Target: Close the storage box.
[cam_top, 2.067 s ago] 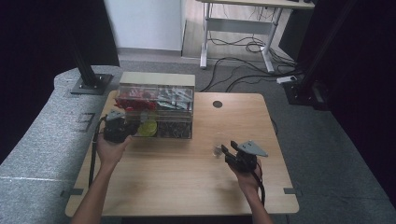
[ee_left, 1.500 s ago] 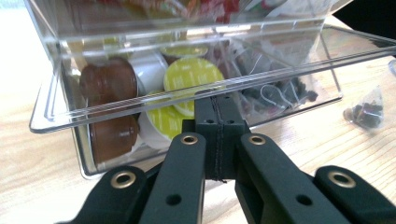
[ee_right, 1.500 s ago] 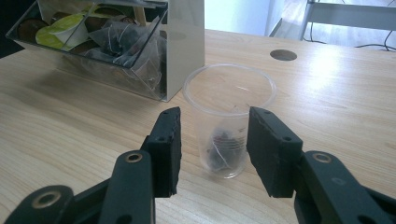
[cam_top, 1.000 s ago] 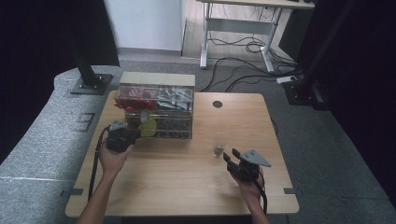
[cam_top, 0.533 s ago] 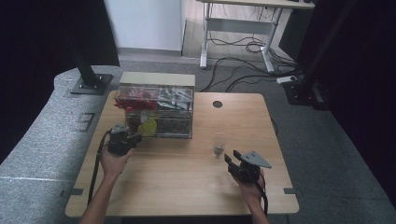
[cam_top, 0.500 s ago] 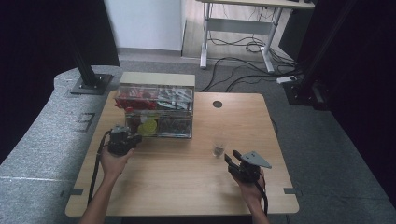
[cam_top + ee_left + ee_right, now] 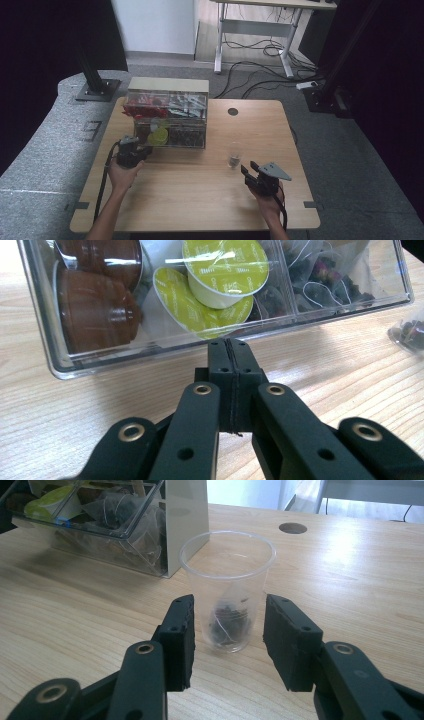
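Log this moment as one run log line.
left tool: shut, empty, at clear organizer box front | right tool: open, astride clear plastic cup, apart | cup: upright, tea bag inside

High view looks down; both tongs views sit low, sharing the organizer [image 7: 167, 120].

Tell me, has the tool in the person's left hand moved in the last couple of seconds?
Yes. The left tool has pulled back from the clear organizer box toward the person's edge of the table; its jaws are shut.
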`<control>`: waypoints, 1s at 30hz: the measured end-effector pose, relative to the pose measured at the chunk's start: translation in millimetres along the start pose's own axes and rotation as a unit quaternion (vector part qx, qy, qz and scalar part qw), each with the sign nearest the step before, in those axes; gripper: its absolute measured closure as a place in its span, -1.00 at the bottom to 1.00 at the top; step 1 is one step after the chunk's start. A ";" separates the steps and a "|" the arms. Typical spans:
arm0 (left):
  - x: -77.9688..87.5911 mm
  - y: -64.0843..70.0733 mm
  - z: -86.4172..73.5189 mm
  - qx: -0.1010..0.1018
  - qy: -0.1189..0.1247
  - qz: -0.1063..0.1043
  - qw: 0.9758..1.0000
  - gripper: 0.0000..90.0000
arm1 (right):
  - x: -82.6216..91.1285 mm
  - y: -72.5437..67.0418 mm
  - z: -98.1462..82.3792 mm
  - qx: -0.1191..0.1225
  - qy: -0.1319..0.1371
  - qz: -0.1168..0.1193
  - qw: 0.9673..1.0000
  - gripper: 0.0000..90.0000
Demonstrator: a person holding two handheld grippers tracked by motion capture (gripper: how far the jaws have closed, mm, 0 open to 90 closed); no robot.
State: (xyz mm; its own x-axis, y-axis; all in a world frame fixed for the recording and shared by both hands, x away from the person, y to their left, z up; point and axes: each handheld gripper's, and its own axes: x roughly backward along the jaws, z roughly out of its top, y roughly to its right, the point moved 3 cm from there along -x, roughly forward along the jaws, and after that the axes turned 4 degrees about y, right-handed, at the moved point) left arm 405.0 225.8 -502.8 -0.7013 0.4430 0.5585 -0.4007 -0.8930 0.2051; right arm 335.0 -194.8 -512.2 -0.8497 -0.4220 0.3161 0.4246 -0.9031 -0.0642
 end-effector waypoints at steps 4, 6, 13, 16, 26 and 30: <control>-0.3 -0.1 -1.9 -0.003 -0.005 0.001 1.000 1.00 | 0.3 0.7 0.1 -0.001 0.000 -0.001 1.000 0.23; -1.3 -0.4 -3.4 -0.002 -0.007 0.001 1.000 1.00 | 0.2 0.8 0.1 0.000 -0.001 -0.001 1.000 0.23; -2.0 0.3 -4.0 -0.001 -0.007 0.001 1.000 0.98 | 0.2 1.9 0.1 -0.001 0.001 -0.001 1.000 0.23; 0.1 1.1 -4.1 -0.003 -0.005 0.000 1.000 0.96 | 0.5 2.3 0.2 -0.002 0.001 -0.001 1.000 0.22; 7.4 11.2 -12.5 -0.018 0.006 -0.027 0.999 0.64 | 0.9 2.7 0.3 -0.006 0.001 0.010 1.000 0.16; 11.4 21.1 -21.7 -0.026 0.004 -0.051 0.998 0.53 | 2.8 4.5 -0.3 -0.007 0.002 0.005 1.000 0.09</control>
State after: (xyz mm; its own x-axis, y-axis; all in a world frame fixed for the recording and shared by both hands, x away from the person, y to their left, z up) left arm 375.7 213.7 -509.6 -0.6600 0.5313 0.5311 -0.4997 -0.8384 0.2177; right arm 334.4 -200.1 -511.9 -0.8463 -0.4315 0.3123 0.4289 -0.8997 -0.0810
